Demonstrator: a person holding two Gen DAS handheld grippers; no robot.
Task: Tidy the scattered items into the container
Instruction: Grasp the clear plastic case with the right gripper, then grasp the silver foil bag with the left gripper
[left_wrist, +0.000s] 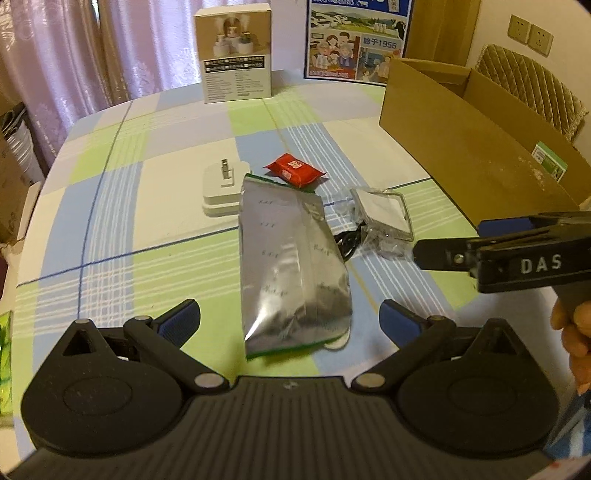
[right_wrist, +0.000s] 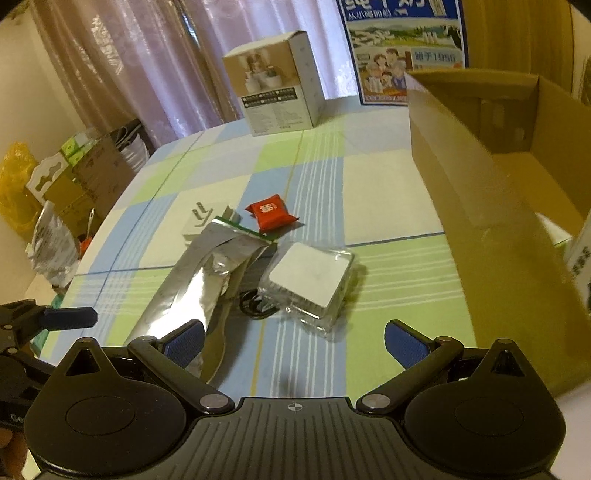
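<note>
A silver foil pouch lies flat on the checked tablecloth. Its near end sits between the wide-apart fingers of my open left gripper. Behind it lie a red snack packet and a white plug adapter. A clear plastic case with a white square inside rests on a black cable. My right gripper is open just short of that case; in the left wrist view it enters from the right. The open cardboard box stands at the right.
A white product box and a blue poster stand at the table's far side. Curtains hang behind. Cartons and bags are stacked off the left edge. A padded chair stands behind the cardboard box. A hand holds the right gripper.
</note>
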